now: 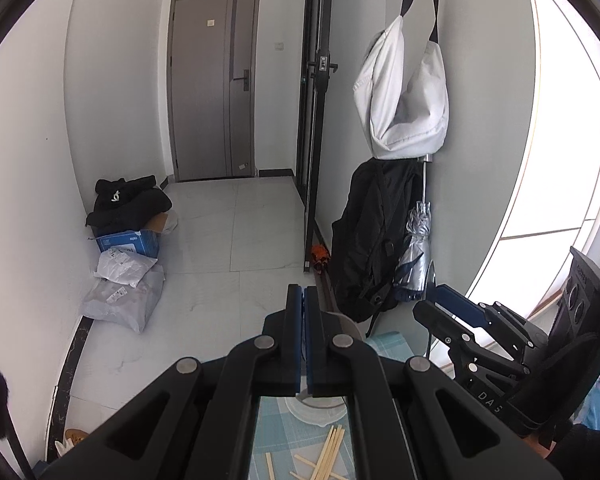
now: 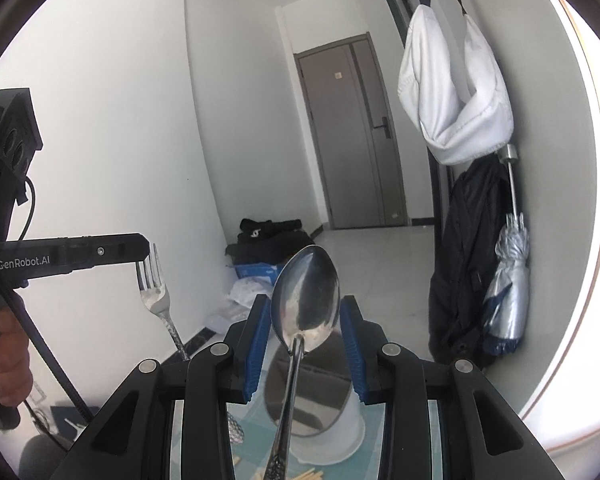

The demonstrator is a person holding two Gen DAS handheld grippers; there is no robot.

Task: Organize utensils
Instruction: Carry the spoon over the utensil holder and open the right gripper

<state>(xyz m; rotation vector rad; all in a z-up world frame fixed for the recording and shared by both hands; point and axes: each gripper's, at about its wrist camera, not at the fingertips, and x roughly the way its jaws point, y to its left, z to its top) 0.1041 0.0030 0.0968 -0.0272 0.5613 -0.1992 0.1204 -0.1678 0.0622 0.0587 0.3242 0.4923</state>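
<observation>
In the right wrist view my right gripper (image 2: 305, 312) is open, its blue pads (image 2: 256, 344) wide apart. A steel spoon (image 2: 304, 300) stands upright between them, bowl up, handle running down in front of a white cup (image 2: 332, 436); whether a pad touches it I cannot tell. My left gripper (image 2: 142, 250) comes in from the left, shut on a steel fork (image 2: 156, 292) near its tines, handle hanging down. In the left wrist view the left gripper (image 1: 304, 296) shows pads pressed together, with the right gripper (image 1: 452, 304) to its right. Wooden chopsticks (image 1: 328, 456) lie below.
The table has a blue checked cloth (image 1: 272, 432). The white cup (image 1: 320, 412) sits under the left gripper. A white bag (image 2: 452, 92), a black backpack (image 2: 464, 264) and a folded silver umbrella (image 2: 508, 292) hang on the right wall. Boxes and bags (image 1: 128, 264) lie on the floor.
</observation>
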